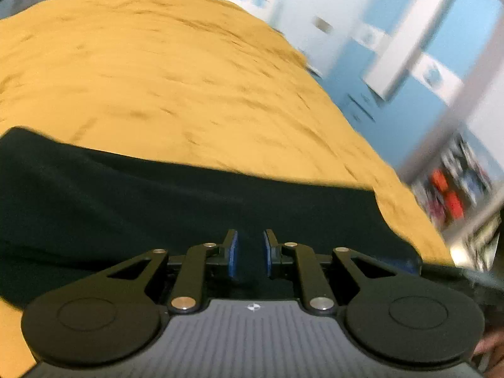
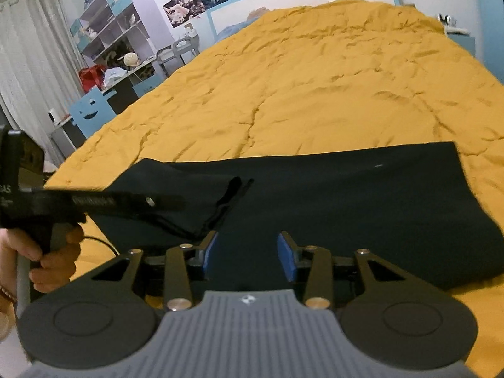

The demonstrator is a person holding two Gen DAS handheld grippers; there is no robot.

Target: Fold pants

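Now both grippers hang over dark pants [image 2: 330,201] lying on the yellow bedspread [image 2: 315,78].
Right gripper [image 2: 247,255] gapes wide, holding nothing; left gripper [image 1: 250,253] is narrowly parted, seemingly empty, though blur hinders judging contact.

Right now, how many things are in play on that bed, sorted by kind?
Dark pants: 1
Yellow bedspread: 1
Claws: 2, the left claw and the right claw, both open over the pants
Total: 4
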